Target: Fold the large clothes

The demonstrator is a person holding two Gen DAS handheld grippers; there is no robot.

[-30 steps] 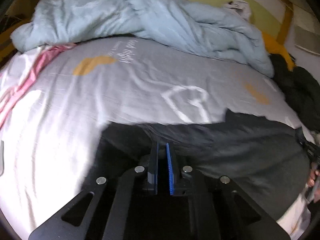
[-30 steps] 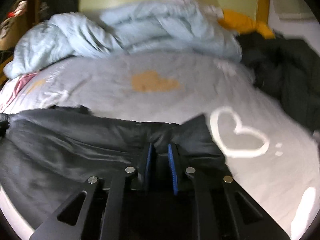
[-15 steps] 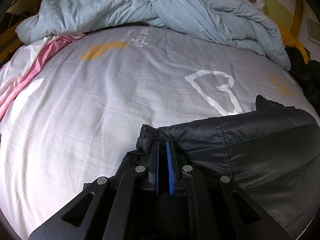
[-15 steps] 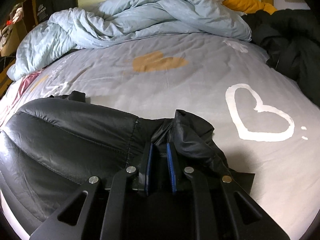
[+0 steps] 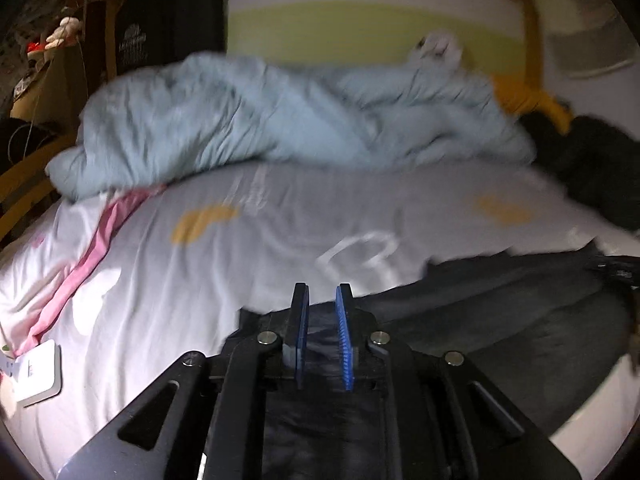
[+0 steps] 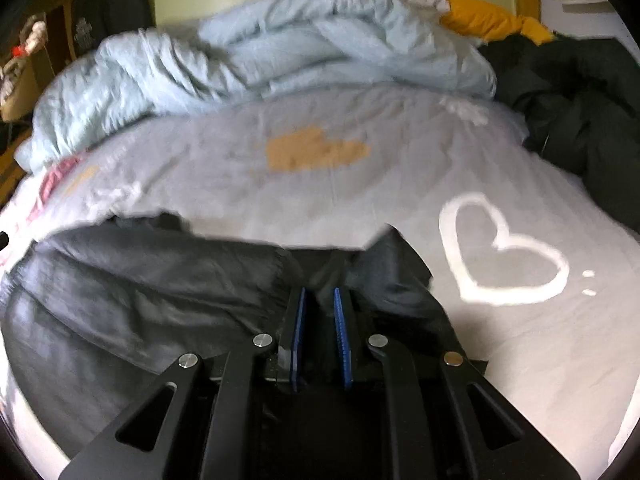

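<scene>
- Pink cloth (image 5: 80,256) lay along the left edge of the bed sheet (image 5: 192,280), beside a small white box-like item (image 5: 38,372) at the near left; whether that item held anything could not be told.
- Pale blue duvet (image 5: 280,120) was bunched across the far side of the bed, running left to right below the green-banded wall.
- Grey sheet carried printed orange patches and, in the right wrist view, a white heart outline (image 6: 504,256).
- Dark padded garment (image 5: 500,320) lay on the near part of the bed, its long axis running left to right across both views, its far edge roughly parallel to the duvet.
- Left gripper (image 5: 322,320) sat over the garment's left end. Its jaws had just been opening; the blue pads stood a narrow gap apart with dark fabric showing between and under them, but the pads did not appear to press on it.
- Right gripper (image 6: 318,320) sat at the garment's right end, where a flap rose to a point. Its jaws were narrow and clamped a bunched fold of the dark fabric.
- Yellow cloth (image 6: 492,20) and a heap of dark clothing (image 6: 580,120) occupied the far right of the bed, apart from the garment.
</scene>
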